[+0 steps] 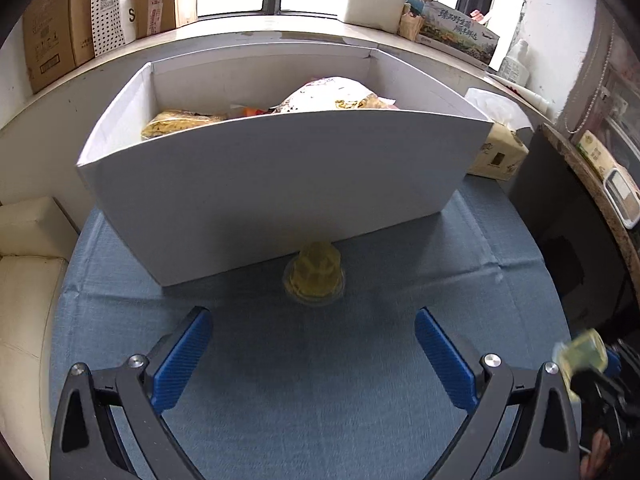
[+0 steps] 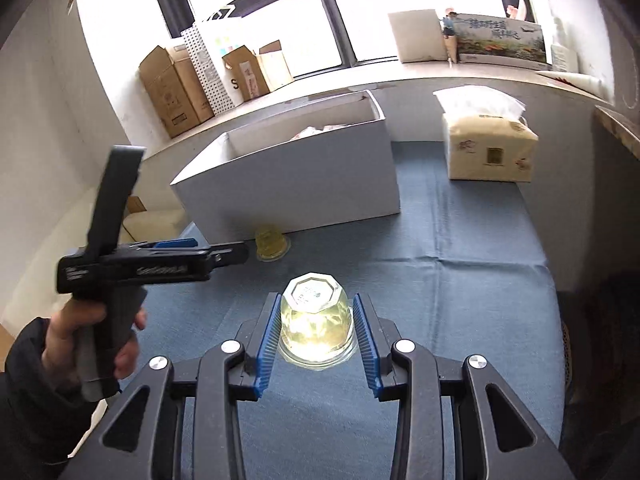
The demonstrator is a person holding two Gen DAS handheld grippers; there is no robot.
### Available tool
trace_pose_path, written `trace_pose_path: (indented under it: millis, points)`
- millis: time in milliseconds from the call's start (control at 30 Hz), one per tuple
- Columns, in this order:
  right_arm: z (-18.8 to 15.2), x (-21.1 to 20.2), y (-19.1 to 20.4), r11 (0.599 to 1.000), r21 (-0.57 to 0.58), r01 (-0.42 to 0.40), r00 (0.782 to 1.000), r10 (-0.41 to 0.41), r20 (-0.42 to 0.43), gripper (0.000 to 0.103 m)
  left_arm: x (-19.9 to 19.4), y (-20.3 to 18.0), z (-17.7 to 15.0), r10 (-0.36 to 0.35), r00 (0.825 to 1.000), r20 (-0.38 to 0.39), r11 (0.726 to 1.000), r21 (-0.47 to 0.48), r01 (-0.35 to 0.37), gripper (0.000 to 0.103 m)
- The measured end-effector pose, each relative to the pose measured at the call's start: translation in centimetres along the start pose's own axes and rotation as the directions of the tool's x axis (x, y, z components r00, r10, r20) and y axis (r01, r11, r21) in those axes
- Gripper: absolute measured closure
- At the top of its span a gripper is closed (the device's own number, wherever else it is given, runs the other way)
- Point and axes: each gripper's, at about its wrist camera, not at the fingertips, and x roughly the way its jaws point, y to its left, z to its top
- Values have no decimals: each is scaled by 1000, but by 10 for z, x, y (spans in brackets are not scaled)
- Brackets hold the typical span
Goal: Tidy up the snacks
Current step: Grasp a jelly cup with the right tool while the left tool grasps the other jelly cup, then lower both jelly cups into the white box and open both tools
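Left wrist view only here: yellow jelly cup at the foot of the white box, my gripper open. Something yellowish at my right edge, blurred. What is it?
Observer: A second jelly cup, upside down, clamped in the right gripper.
Operator: Which way is the right gripper facing?
Observer: Toward the white box; the loose jelly cup shows ahead of it.
Operator: How does my gripper sit relative to that cup?
Observer: The left gripper points at it from the left, tips close but apart.
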Motion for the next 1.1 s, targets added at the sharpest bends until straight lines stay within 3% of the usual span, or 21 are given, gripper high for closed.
trace_pose_path:
  millis: [67,267,300,333,367,400,500,700,1100]
  points:
    - [-7,-12,-10,1000,25,16,1000,-16,14,64,14,-9,6,54,999,9,999,-2,-54,0]
    - [-17,-27,-30,997,78,21,1000,-23,20,63,49,-23,17,125,992,-12,992,-12,-125,1]
    - [-18,-29,-32,996,81,21,1000,-22,22,64,52,-22,17,126,992,-18,992,-21,-127,13]
    - [-18,-30,-34,996,83,24,999,-26,25,64,55,-21,17,139,990,-21,990,-25,-140,45]
    - [-19,-32,-36,996,86,24,999,-26,25,64,59,-21,16,159,987,-35,987,-27,-160,58]
    - [-19,-33,-38,995,92,24,999,-27,23,64,57,-21,16,156,988,-21,987,-27,-156,61]
    - [-20,-35,-40,995,100,13,999,-16,27,64,53,-17,15,111,994,-25,993,-48,-112,62]
    - [-20,-38,-42,995,96,-1,999,-3,37,64,38,-17,11,100,995,-12,994,-41,-100,62]
    - [0,-22,-17,996,60,-66,997,63,53,63,-72,-9,-2,-25,994,111,1000,-3,25,61]
